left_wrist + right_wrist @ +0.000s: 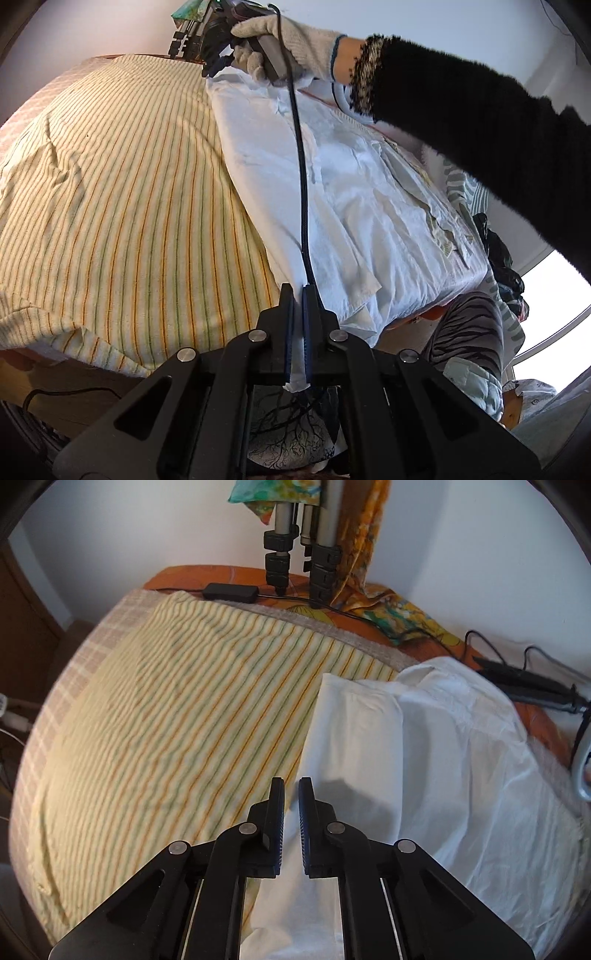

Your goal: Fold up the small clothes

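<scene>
A white garment point(351, 177) lies spread along the right side of a bed covered by a yellow striped sheet point(129, 184). My left gripper point(298, 291) is shut on the garment's near edge, and a strip of white cloth shows between its pads. A gloved hand point(288, 40) holds my right gripper point(212, 68) at the garment's far corner. In the right wrist view the right gripper point(291, 784) points steeply down at the left edge of the white garment point(443, 757). Its fingers stand nearly together with white cloth in the narrow gap.
A black cable point(301, 166) runs from the right gripper down over the garment to my left fingers. Tripod legs point(295, 554), a black power adapter point(231, 590) and patterned cloth stand at the bed's far edge. A black sleeve point(480, 122) crosses above. A leg in striped trousers point(465, 332) stands beside the bed.
</scene>
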{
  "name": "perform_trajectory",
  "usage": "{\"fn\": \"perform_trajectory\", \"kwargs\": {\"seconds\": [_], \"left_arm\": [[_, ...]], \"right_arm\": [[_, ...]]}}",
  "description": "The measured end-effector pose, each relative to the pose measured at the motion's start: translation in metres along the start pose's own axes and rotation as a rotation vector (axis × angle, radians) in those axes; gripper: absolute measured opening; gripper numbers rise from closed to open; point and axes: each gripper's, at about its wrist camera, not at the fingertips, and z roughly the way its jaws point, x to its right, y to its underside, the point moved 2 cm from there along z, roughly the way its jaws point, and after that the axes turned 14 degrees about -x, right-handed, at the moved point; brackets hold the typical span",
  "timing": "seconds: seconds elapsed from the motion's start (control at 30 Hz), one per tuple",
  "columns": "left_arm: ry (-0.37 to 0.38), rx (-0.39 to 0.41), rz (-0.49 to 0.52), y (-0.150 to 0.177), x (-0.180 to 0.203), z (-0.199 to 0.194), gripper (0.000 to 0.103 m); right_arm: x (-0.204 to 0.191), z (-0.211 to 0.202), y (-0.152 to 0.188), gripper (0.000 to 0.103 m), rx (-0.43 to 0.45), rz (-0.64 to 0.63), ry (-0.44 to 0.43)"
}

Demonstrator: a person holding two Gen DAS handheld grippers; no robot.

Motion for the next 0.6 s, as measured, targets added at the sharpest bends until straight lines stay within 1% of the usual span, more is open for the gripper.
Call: {"fn": "perform_trajectory", "kwargs": {"seconds": [0.03, 0.1, 0.13, 0.17, 0.23, 0.3, 0.33, 0.4, 0.43, 0.53, 0.6], "left_arm": [[0.001, -0.002, 0.000, 0.000, 0.001, 0.002, 0.002], [0.005, -0.011, 0.006, -0.001, 0.000, 0.003, 0.002], [0.000, -0.015, 0.004, -0.001, -0.002, 0.003, 0.002], [0.013, -0.022, -0.016, -0.001, -0.003, 0.004, 0.002], [0.020, -0.024, -0.011, 0.001, -0.004, 0.007, 0.002], [0.017, -0.022, -0.007, 0.002, -0.005, 0.007, 0.002], [0.017, -0.020, -0.006, 0.002, -0.006, 0.007, 0.002], [0.002, -0.015, -0.007, 0.003, -0.007, 0.007, 0.001], [0.002, -0.018, -0.013, 0.003, -0.009, 0.008, 0.001], [0.004, -0.026, -0.021, 0.003, -0.012, 0.009, 0.001], [-0.007, -0.028, -0.017, 0.004, -0.011, 0.008, 0.002]], "right_arm": [[-0.003, 0.004, -0.002, 0.006, -0.013, -0.009, 0.021], [-0.006, 0.011, -0.003, 0.006, -0.031, -0.023, 0.024], [-0.006, 0.012, -0.001, 0.005, -0.020, -0.026, 0.029], [-0.005, 0.011, 0.000, 0.000, -0.010, -0.024, 0.020], [-0.002, 0.007, 0.001, 0.000, 0.014, -0.012, 0.019], [0.005, -0.005, 0.002, 0.000, 0.068, 0.006, 0.013], [0.011, -0.011, 0.001, 0.000, 0.090, 0.034, -0.004], [0.025, -0.014, 0.001, 0.000, 0.101, 0.097, -0.083], [0.026, -0.010, -0.001, 0.000, 0.095, 0.102, -0.088], [0.016, 0.001, -0.002, 0.000, 0.089, 0.049, -0.100], [0.019, 0.006, -0.007, 0.000, 0.077, 0.069, -0.151]]}}
